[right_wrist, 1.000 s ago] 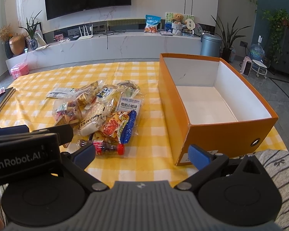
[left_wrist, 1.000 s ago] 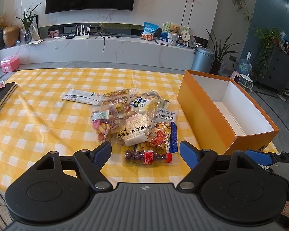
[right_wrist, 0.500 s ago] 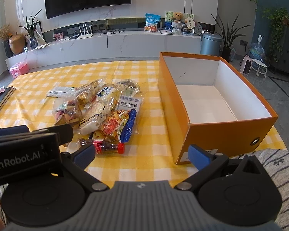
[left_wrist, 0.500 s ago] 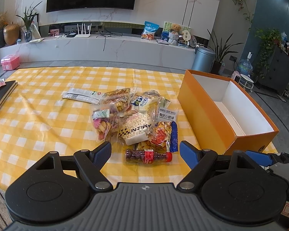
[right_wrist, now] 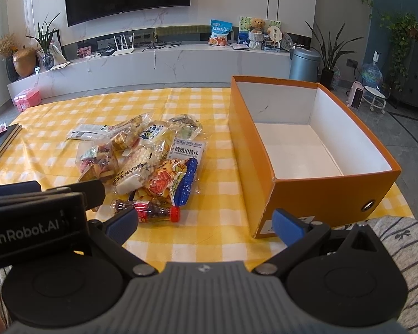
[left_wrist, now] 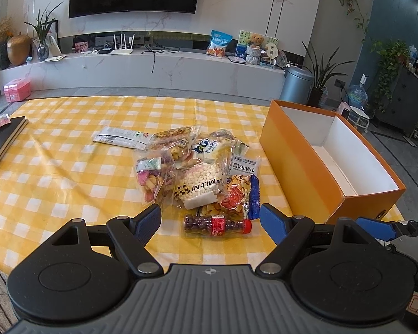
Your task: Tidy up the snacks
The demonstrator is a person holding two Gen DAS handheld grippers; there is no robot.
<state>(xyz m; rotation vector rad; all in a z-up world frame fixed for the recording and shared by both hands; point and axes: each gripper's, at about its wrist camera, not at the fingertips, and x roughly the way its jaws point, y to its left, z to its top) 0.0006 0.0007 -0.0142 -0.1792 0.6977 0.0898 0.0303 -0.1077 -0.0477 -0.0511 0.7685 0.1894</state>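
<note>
A heap of snack bags (left_wrist: pixel 197 167) (right_wrist: pixel 145 153) lies mid-table on the yellow checked cloth. A small cola-shaped bottle (left_wrist: pixel 217 224) (right_wrist: pixel 150 211) with a red cap lies on its side at the heap's near edge. An orange box (left_wrist: pixel 328 156) (right_wrist: pixel 306 183) with a white, bare inside stands open to the right. My left gripper (left_wrist: pixel 210 221) is open, its blue pads either side of the bottle and short of it. Over the cloth in front of the box's near left corner, my right gripper (right_wrist: pixel 206 221) is open and holds nothing.
A flat white packet (left_wrist: pixel 119 137) lies apart at the heap's far left. A dark book (left_wrist: pixel 0 144) sits at the table's left edge. Behind the table runs a white TV bench (left_wrist: pixel 153 66). A striped sleeve (right_wrist: pixel 404 239) shows at the right.
Both cameras have crept slightly forward and tilted up; the snacks, bottle and box lie where they were. Both grippers stay open.
</note>
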